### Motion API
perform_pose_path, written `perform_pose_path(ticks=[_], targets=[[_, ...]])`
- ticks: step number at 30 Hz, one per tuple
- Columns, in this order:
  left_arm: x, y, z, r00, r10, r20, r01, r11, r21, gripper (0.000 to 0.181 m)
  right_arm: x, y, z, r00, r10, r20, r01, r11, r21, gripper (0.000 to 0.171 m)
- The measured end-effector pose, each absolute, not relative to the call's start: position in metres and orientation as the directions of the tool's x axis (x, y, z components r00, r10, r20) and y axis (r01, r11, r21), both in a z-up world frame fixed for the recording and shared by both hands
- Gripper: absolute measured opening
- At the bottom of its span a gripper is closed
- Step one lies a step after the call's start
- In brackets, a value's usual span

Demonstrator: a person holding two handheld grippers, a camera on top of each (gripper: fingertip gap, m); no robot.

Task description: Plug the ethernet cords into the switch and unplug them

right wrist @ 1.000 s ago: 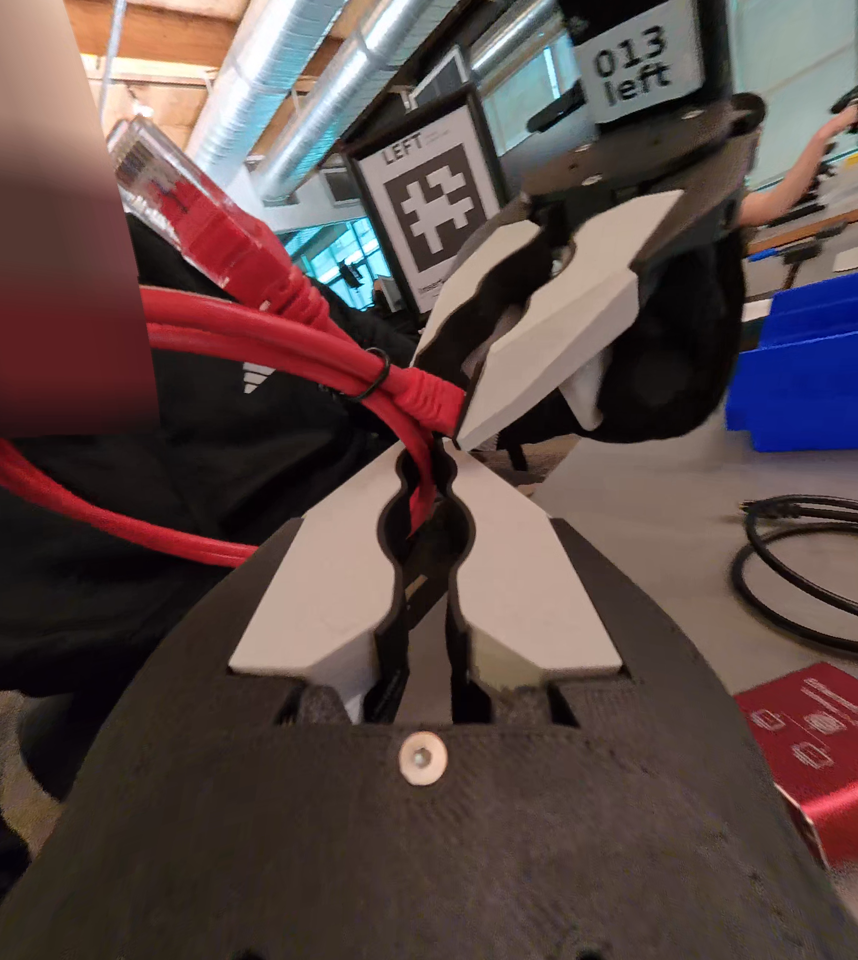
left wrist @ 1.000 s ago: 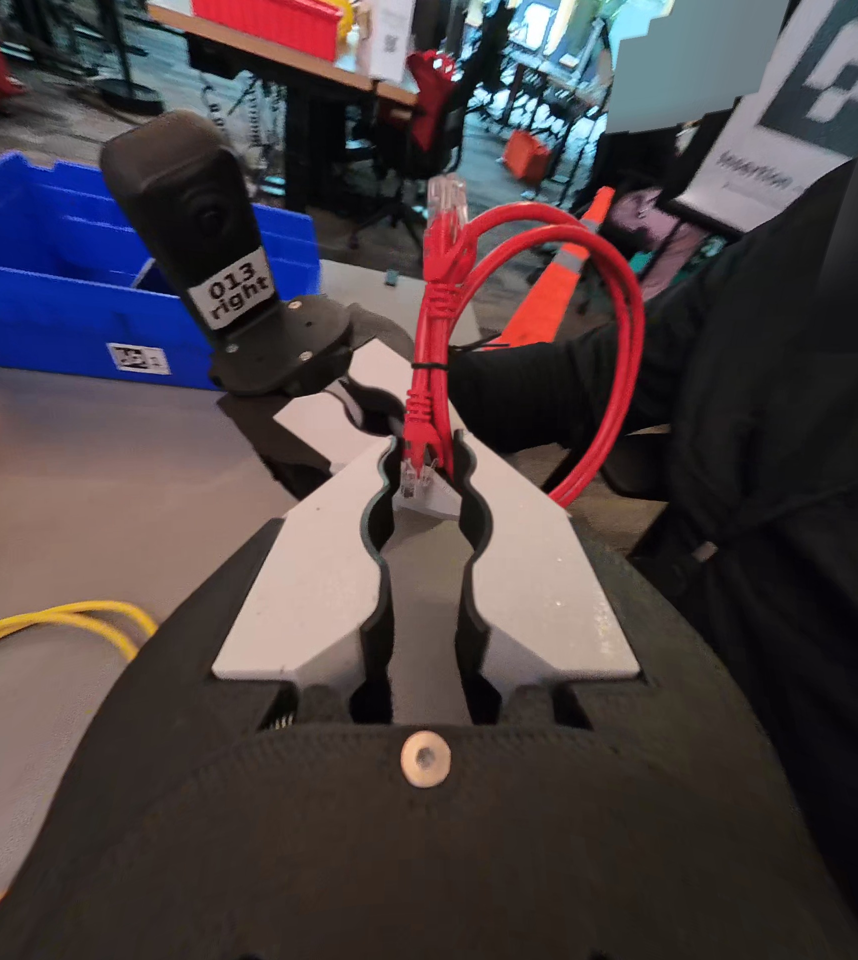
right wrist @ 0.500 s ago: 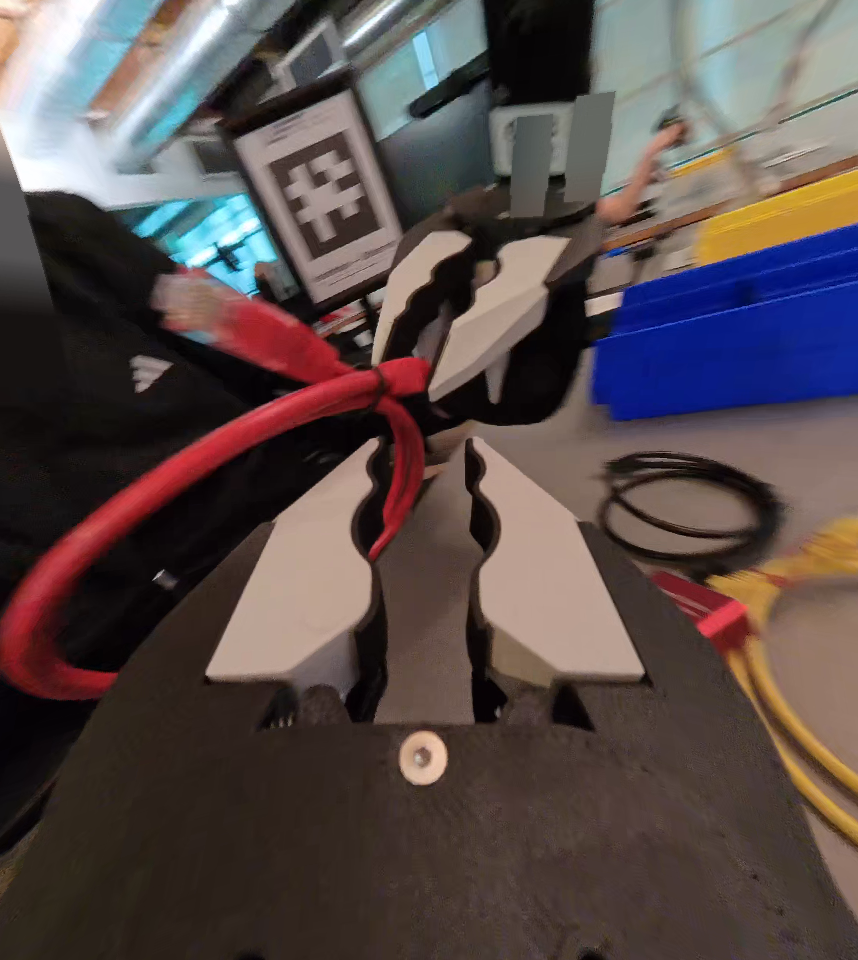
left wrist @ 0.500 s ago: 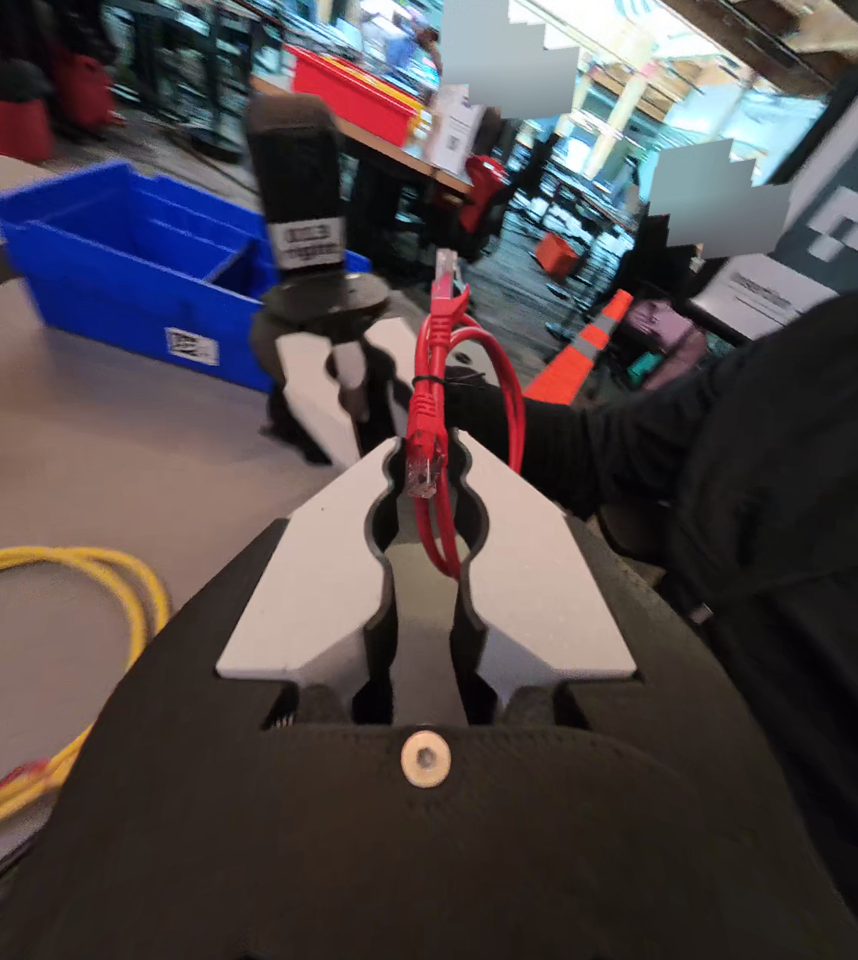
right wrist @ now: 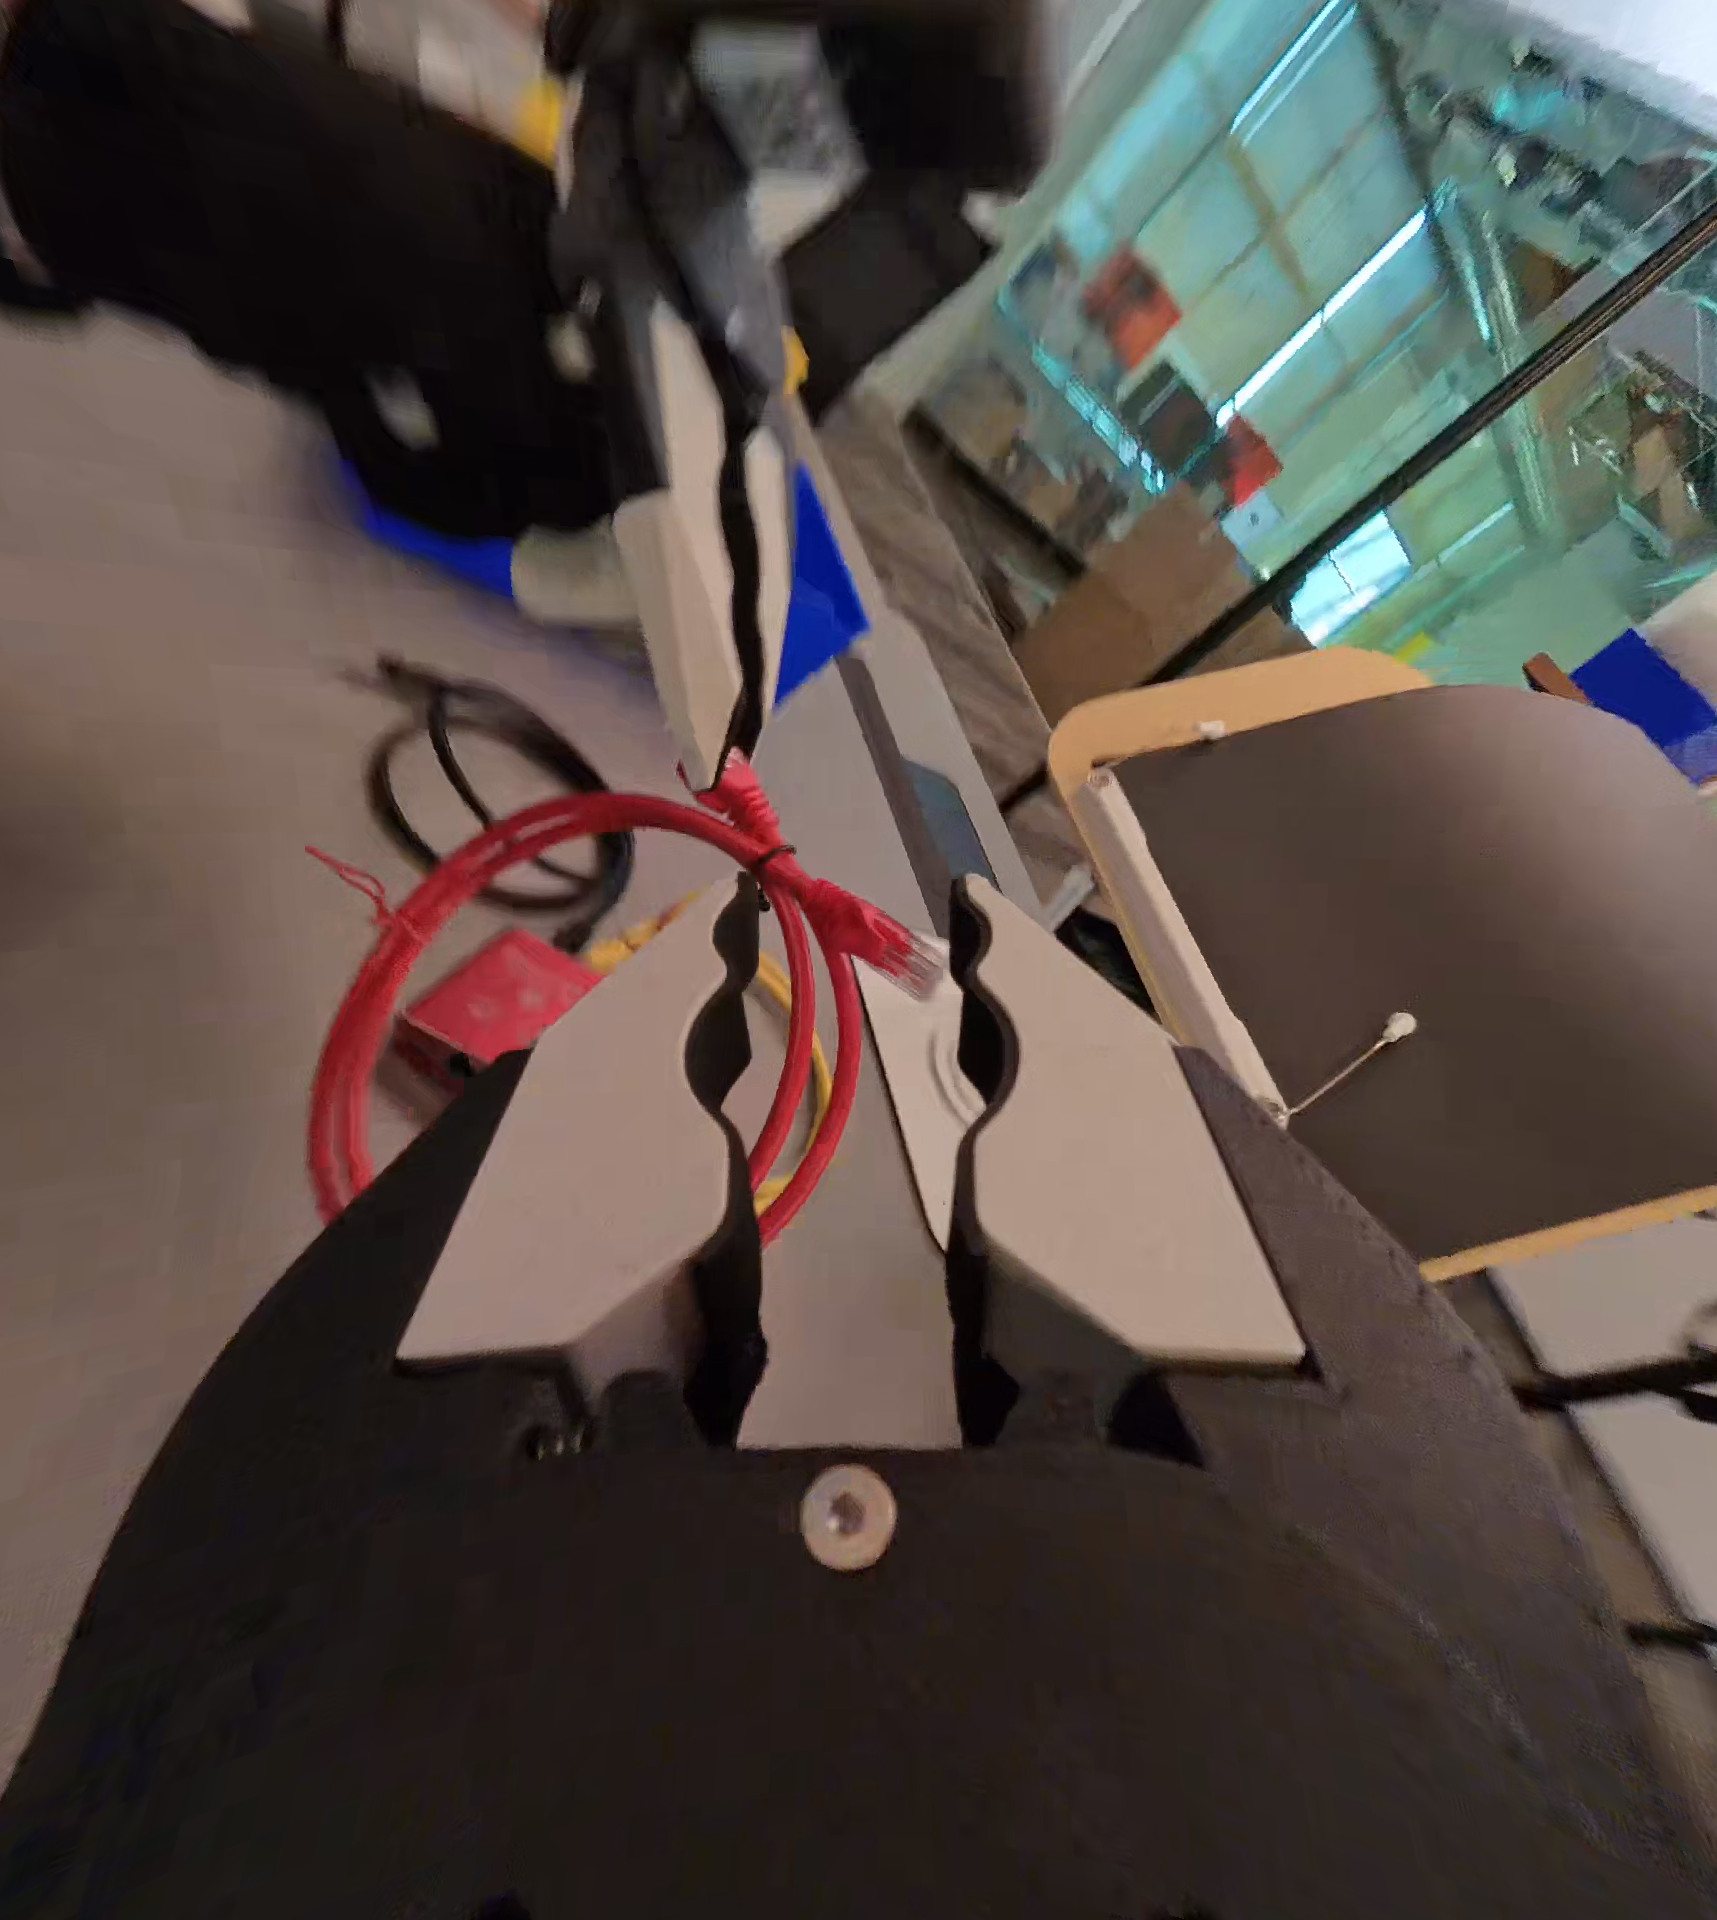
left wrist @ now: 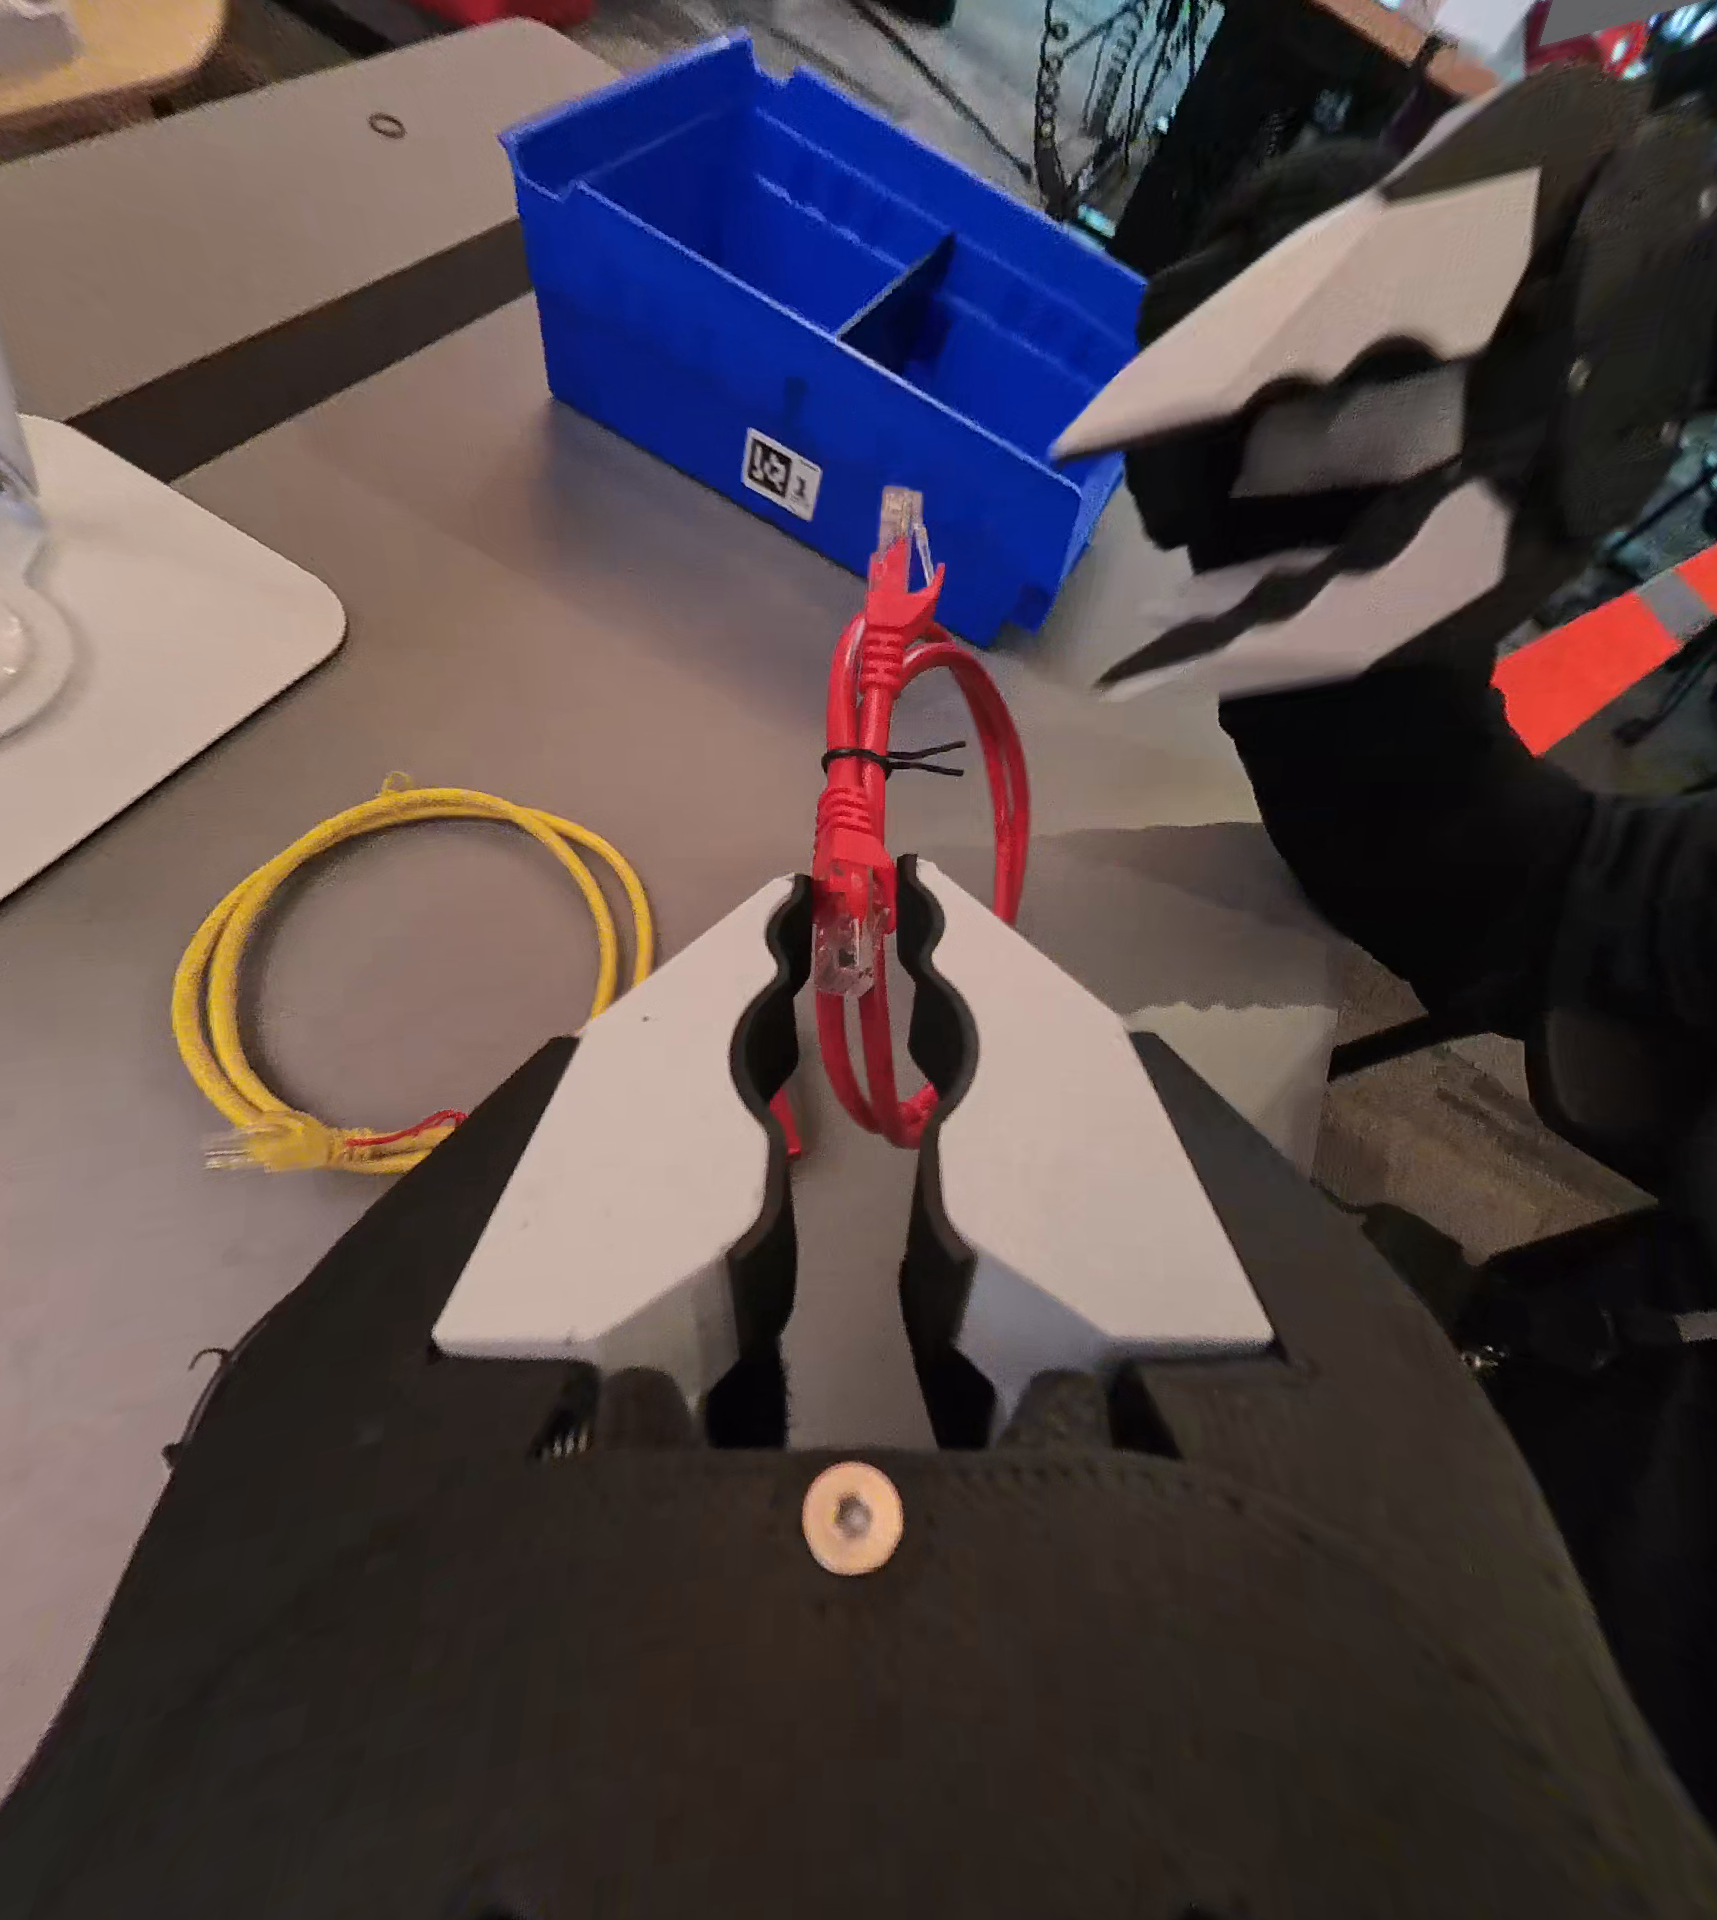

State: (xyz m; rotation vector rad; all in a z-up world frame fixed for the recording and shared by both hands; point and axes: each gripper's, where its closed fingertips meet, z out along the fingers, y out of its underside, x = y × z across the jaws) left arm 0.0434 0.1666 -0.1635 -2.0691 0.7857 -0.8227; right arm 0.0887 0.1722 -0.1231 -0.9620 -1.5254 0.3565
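My left gripper is shut on one plug of the coiled red ethernet cord, held above the grey table. The cord's free plug points away from me. My right gripper hangs open at the upper right, apart from the cord. In the right wrist view my right gripper is open; the red cord and its free plug show between its fingers, untouched. The left gripper holds the cord from above. The red switch lies on the table behind the cord.
A coiled yellow cord lies on the table at the left. A blue bin stands behind. A white stand base sits far left. A black cord lies near the switch. A dark, tan-edged panel stands at the right.
My right gripper has let go of the red cord, opened and pulled away. My left gripper has tipped down toward the table with the cord still in it.
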Motion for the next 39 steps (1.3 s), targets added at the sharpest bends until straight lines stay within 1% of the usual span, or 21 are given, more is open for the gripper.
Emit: perform_pose_path(ticks=[2, 5, 6, 11, 18, 21, 26, 29, 31, 33, 35, 37, 39], targets=[[0.053, 0.164, -0.165, 0.597, -0.751, 0.281, -0.282, -0.525, -0.803, 0.013, 0.074, 0.177, -0.148, 0.051, 0.665, 0.745, 0.483, 0.637, -0.601, 0.036], [0.065, 0.16, -0.169, 0.6, -0.759, 0.253, -0.327, -0.521, -0.788, 0.012, 0.067, 0.198, -0.175, 0.03, 0.543, 0.839, 0.65, 0.627, -0.429, 0.031], [0.065, 0.162, -0.171, 0.617, -0.752, 0.232, -0.339, -0.521, -0.783, 0.012, 0.067, 0.202, -0.18, 0.024, 0.522, 0.853, 0.675, 0.621, -0.399, 0.026], [0.063, 0.161, -0.171, 0.628, -0.745, 0.223, -0.338, -0.519, -0.785, 0.012, 0.068, 0.209, -0.191, -0.004, 0.508, 0.861, 0.685, 0.629, -0.368, 0.018], [0.059, 0.159, -0.167, 0.635, -0.739, 0.224, -0.311, -0.51, -0.802, 0.011, 0.072, 0.217, -0.196, 0.014, 0.503, 0.864, 0.721, 0.594, -0.358, 0.017], [0.054, 0.156, -0.164, 0.638, -0.74, 0.211, -0.319, -0.503, -0.803, 0.011, 0.077, 0.224, -0.202, 0.015, 0.527, 0.85, 0.732, 0.574, -0.368, 0.017], [0.039, 0.145, -0.149, 0.641, -0.735, 0.222, -0.292, -0.501, -0.814, 0.011, 0.091, 0.244, -0.203, 0.073, 0.574, 0.815, 0.746, 0.511, -0.427, 0.016], [0.029, 0.139, -0.144, 0.648, -0.727, 0.226, -0.278, -0.502, -0.819, 0.011, 0.096, 0.247, -0.204, 0.076, 0.592, 0.802, 0.735, 0.511, -0.447, 0.017], [0.023, 0.134, -0.143, 0.649, -0.723, 0.236, -0.264, -0.505, -0.822, 0.011, 0.096, 0.246, -0.202, 0.092, 0.617, 0.782, 0.709, 0.511, -0.486, 0.016], [0.018, 0.129, -0.14, 0.646, -0.719, 0.258, -0.233, -0.507, -0.83, 0.011, 0.103, 0.253, -0.203, 0.103, 0.621, 0.777, 0.72, 0.492, -0.489, 0.017], [0.014, 0.127, -0.141, 0.653, -0.708, 0.269, -0.211, -0.511, -0.833, 0.011, 0.108, 0.258, -0.206, 0.121, 0.656, 0.745, 0.717, 0.462, -0.523, 0.017], [0.012, 0.128, -0.145, 0.662, -0.698, 0.273, -0.205, -0.519, -0.829, 0.011, 0.106, 0.253, -0.221, 0.065, 0.716, 0.695, 0.726, 0.444, -0.525, 0.017], [0.014, 0.127, -0.149, 0.653, -0.698, 0.294, -0.208, -0.538, -0.817, 0.011, 0.104, 0.241, -0.238, -0.014, 0.791, 0.612, 0.727, 0.428, -0.537, 0.024]])
